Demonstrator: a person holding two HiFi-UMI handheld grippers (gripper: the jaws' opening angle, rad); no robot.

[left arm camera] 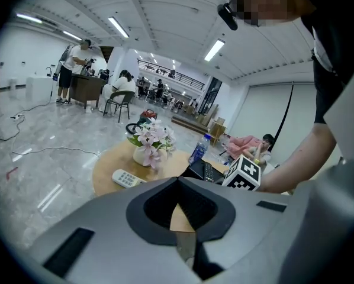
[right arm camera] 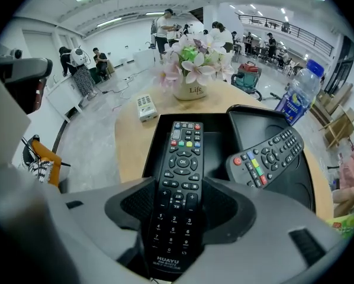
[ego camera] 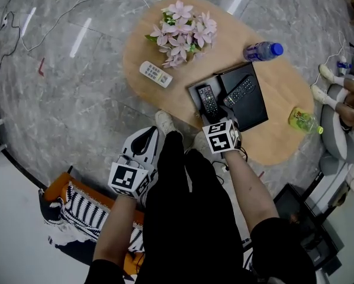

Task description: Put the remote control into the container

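Note:
My right gripper (ego camera: 212,118) is shut on the lower end of a long black remote control (right arm camera: 178,188), which points away from me over the left compartment of the black container (right arm camera: 154,144). A second black remote (right arm camera: 266,157) lies slanted in the right compartment (ego camera: 257,108). Whether the held remote (ego camera: 208,99) touches the container floor I cannot tell. A white remote (ego camera: 155,73) lies on the wooden table left of the container. My left gripper (ego camera: 145,138) hangs shut and empty off the table's near edge, over the floor; its jaws (left arm camera: 178,185) meet in the left gripper view.
A pot of pink flowers (ego camera: 183,33) stands at the table's far side, with a blue-capped bottle (ego camera: 261,51) behind the container. A green packet (ego camera: 302,120) lies at the table's right end. A seated person's legs (ego camera: 343,99) are at the right, and a striped cloth on an orange stool (ego camera: 85,209) at my lower left.

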